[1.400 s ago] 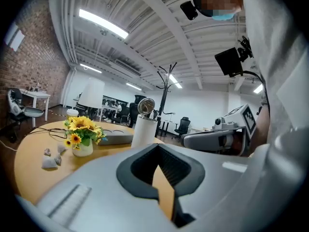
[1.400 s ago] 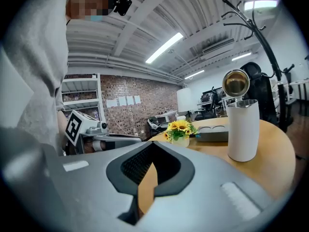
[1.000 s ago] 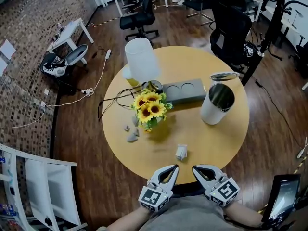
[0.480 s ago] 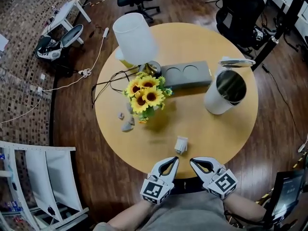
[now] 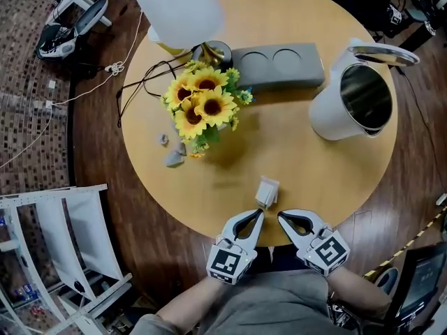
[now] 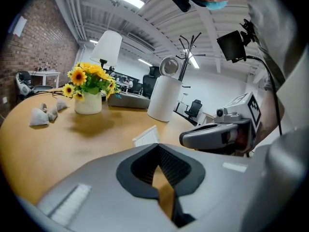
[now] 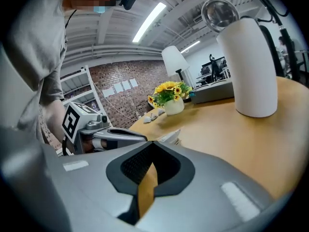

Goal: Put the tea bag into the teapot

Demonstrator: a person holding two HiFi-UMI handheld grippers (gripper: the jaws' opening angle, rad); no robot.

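A small white tea bag (image 5: 267, 190) lies on the round wooden table (image 5: 314, 180) near its front edge. The white teapot (image 5: 353, 103) stands at the right with its lid tipped open, its steel inside showing. My left gripper (image 5: 260, 215) and right gripper (image 5: 281, 217) hover side by side just short of the tea bag, both shut with nothing in them. In the left gripper view the tea bag (image 6: 145, 136) lies just ahead, the teapot (image 6: 164, 99) beyond it. In the right gripper view the tea bag (image 7: 169, 137) peeks over the jaws and the teapot (image 7: 251, 66) rises at the right.
A vase of sunflowers (image 5: 202, 110) stands mid-table, a white lamp (image 5: 174, 5) behind it and a grey block with two round hollows (image 5: 279, 65) beside it. Small grey pouches (image 5: 171, 155) lie left of the vase. A white chair (image 5: 70, 236) stands at the lower left.
The head view has drawn nearer to the table, so everything looms larger. Both grippers stay shut at the front edge, and the tea bag lies where it was.
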